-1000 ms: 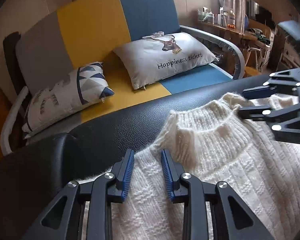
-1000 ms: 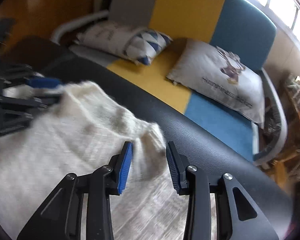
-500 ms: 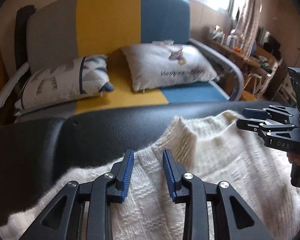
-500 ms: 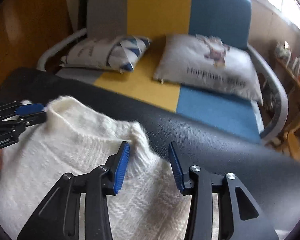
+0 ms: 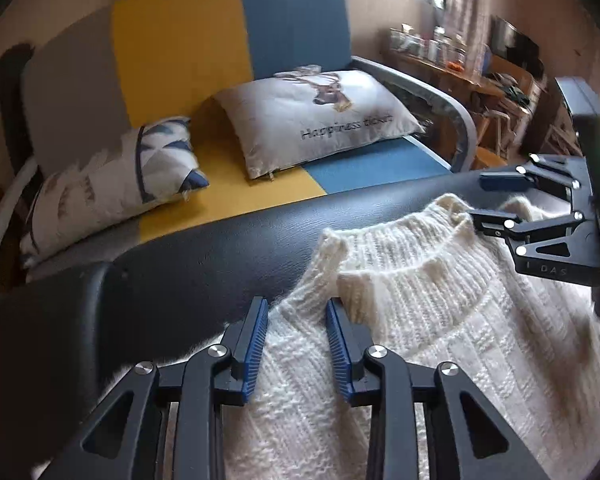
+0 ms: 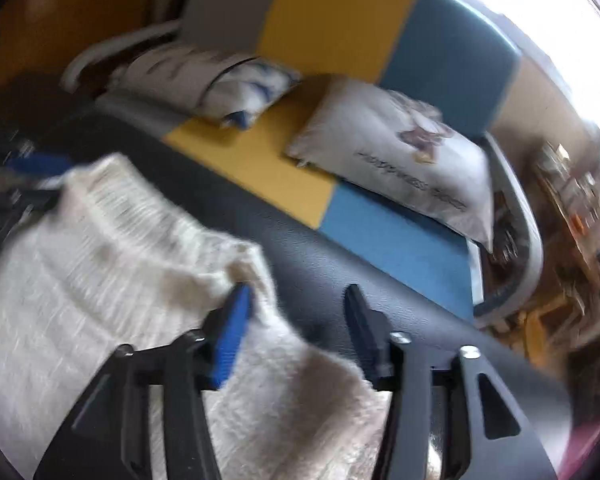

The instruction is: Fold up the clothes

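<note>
A cream-white knit sweater point(image 5: 420, 300) lies collar-up on a black padded surface point(image 5: 200, 260). My left gripper point(image 5: 296, 306) is open at the sweater's left shoulder, and the knit fabric lies between its blue pads without being pinched. My right gripper point(image 5: 480, 198) shows at the right by the far end of the collar, jaws apart. In the blurred right wrist view, the right gripper point(image 6: 296, 296) is open over the edge of the sweater point(image 6: 100, 280), half over the bare black surface point(image 6: 360, 256). The left gripper point(image 6: 32, 176) is a blur at far left.
Behind the black surface stands a grey, yellow and blue sofa point(image 5: 180, 40) with a patterned pillow point(image 5: 112, 184) and a white deer pillow point(image 5: 320, 116). A cluttered wooden shelf point(image 5: 460, 64) is at the back right.
The right gripper's jaws have spread a little wider and its view has swung and blurred. The left gripper has edged closer to the collar, still open over the shoulder.
</note>
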Demonstrator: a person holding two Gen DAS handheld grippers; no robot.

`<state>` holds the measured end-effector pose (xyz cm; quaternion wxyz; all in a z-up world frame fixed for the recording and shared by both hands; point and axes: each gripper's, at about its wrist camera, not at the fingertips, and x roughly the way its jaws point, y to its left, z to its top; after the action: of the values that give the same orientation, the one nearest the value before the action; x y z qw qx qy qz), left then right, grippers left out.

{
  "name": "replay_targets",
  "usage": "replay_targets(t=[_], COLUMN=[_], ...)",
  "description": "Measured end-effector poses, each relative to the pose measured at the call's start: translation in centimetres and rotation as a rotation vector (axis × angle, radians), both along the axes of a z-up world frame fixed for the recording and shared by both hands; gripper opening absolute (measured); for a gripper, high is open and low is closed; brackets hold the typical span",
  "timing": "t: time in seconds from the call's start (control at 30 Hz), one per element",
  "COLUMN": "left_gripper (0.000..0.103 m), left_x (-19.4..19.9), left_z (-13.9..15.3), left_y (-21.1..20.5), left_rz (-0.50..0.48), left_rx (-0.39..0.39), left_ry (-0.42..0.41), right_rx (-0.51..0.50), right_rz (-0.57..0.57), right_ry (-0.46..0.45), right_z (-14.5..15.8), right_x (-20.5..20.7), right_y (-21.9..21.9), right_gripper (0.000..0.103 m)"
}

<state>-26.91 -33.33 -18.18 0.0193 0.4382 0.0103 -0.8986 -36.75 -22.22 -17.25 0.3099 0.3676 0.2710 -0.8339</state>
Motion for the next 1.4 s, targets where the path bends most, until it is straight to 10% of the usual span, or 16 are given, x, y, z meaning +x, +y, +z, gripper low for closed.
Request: replay_targets(t=[0.3,0.5,0.67,1.0,1.4], left_gripper=[0.031,0.031,0.031,0.031,0.031], left_x=[0.6,2.5,2.6,1.7,-3.6], left_z=[1.5,3.4,3.6,3.3,-1.8], left_y=[-0.7,1.5,3.8,10.9,18.1], left_rz=[0.109,0.016,-0.054,-0.252,-0.263], left_rx=[0.072,0.070,0.068,0.035,0.064], left_ry=[0.050,0.131,0.132,0.138,-0.038], right_rx=[-0.057,-0.204,-0.043,-0.238,-0.183], right_rz=[-0.061,0.062,-0.084,-0.152,-0.210], right_ry=[-0.037,-0.177,-0.235,-0.266,-0.208], right_z=[1.2,4.7,0.5,2.9,-0.1], right_x=[0.2,4.1,3.8,3.2,1.8], right_y=[1.1,6.0,9.8,16.6,19.9], right_gripper=[0.061,0.061,0.063,0.063,0.063])
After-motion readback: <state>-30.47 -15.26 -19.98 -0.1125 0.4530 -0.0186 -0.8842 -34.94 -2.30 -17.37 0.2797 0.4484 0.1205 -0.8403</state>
